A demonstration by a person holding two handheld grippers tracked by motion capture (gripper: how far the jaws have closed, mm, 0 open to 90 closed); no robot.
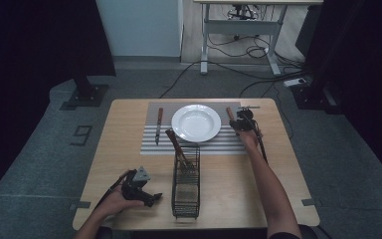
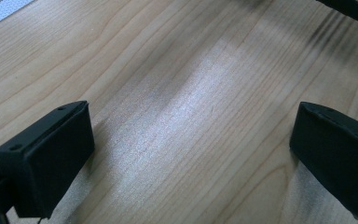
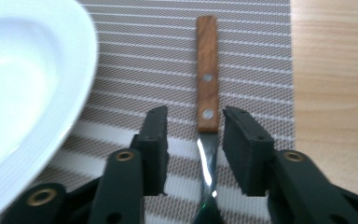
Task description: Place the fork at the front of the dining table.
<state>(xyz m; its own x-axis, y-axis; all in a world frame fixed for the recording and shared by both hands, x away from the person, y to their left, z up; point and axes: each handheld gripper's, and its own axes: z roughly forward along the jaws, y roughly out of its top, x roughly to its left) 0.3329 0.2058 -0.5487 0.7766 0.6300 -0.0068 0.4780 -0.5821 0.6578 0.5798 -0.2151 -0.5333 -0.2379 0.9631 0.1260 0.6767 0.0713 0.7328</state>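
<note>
A utensil with a wooden handle [image 3: 207, 74] lies on the striped placemat [image 3: 251, 56] just right of the white plate [image 3: 23, 93]. My right gripper [image 3: 193, 126] hangs over it with its jaws open. The metal neck runs between the pads, and neither pad touches it. From above, the right gripper [image 1: 243, 122] sits by the plate's [image 1: 196, 122] right rim, over that utensil [image 1: 230, 113]. My left gripper [image 1: 151, 198] rests open at the table's near left. Between its jaws [image 2: 191, 135] there is only bare wood.
Another wooden-handled utensil [image 1: 159, 124] lies on the mat left of the plate. A black wire basket [image 1: 185, 184] stands in front of the plate, with a wooden-handled utensil [image 1: 176, 147] leaning out of it. Beyond the table are a desk frame and floor cables [image 1: 258, 50].
</note>
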